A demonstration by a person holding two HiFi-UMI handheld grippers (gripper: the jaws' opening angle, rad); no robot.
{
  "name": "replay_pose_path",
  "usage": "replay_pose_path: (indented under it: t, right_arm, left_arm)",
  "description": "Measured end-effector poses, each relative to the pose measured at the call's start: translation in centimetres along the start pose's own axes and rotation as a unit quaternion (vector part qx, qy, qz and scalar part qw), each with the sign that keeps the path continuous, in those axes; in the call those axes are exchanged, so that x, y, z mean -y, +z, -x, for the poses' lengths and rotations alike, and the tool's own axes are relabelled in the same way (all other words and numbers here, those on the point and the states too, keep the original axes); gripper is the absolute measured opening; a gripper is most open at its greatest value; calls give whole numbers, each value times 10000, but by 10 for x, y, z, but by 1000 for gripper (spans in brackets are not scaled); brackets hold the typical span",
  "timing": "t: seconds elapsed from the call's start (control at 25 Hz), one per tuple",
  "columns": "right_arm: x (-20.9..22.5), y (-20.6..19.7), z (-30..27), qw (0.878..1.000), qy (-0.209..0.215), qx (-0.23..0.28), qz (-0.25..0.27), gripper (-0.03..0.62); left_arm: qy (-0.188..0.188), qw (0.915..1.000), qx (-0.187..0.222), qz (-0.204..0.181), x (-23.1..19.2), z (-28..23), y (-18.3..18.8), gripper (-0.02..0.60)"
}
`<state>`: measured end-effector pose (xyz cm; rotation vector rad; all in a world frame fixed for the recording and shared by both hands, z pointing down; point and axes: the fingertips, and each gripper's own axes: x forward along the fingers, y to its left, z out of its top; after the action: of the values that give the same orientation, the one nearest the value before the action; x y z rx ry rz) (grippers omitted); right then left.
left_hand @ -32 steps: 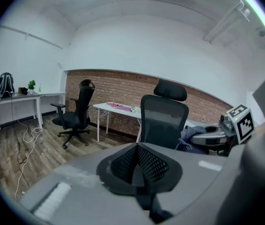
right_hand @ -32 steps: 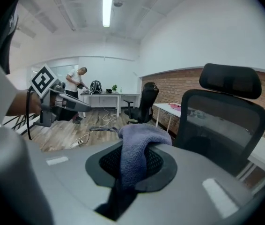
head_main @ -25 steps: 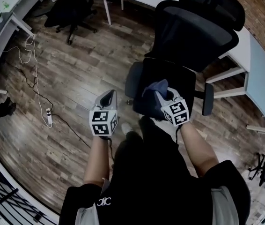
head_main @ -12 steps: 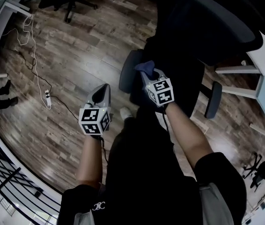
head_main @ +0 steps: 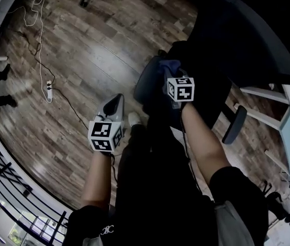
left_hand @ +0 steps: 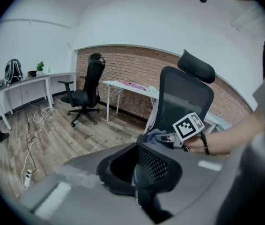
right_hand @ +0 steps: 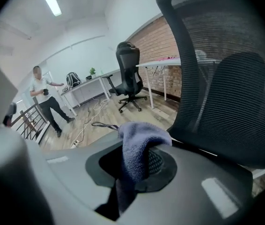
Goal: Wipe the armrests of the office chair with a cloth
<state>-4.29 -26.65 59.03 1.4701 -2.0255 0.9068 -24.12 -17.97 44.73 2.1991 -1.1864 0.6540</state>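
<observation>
**Cloth (right_hand: 139, 146) clamped in right gripper (head_main: 170, 72) at office chair (head_main: 252, 40) armrest (head_main: 143, 83)**

My right gripper's jaws are closed on the blue cloth, which bunches over the armrest; I cannot judge contact. My left gripper (head_main: 117, 100) hangs beside the chair, jaws together on nothing. Below is wooden plank floor (head_main: 83, 45) with a power strip (head_main: 48, 90); a brick wall (left_hand: 123, 62) stands behind

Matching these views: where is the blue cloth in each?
Head view: cloth upper centre, at the right tongs' tip.
Left gripper view: cloth just right of centre, left of the marker cube.
Right gripper view: cloth centre, clamped in those tongs.
Shared landmark: the chair's mesh backrest.
</observation>
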Motion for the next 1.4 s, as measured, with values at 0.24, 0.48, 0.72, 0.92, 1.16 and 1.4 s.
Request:
replay_pose_path:
  t: [0.24,0.48,0.72,0.92,1.16,1.4]
  right_arm:
    - [28,10,-32,9995,-74,-285,-112,48]
    - [30,27,-53,9983,-44,-533,222,48]
    - [21,40,-71,9946,-56,-824,625,48]
    - [12,41,-82,9837,-135,-1173,1356,48]
    - [-9,45,-93,9644,42,-1414,2233,48]
    - [-40,19,-92,9374,133,-1910,2909,48]
  left_arm:
    - [88,9999,-61,124,-6,-2,-9,5]
    - [119,9996,-120,207,-9,3,-22,5]
    - [217,9990,-81,375,-19,14,-29,5]
    - [351,9982,-46,487,-28,23,-43,5]
    - [469,9968,103,635,-34,32,-44,5]
    - [449,9964,187,696,-38,38,-55,5]
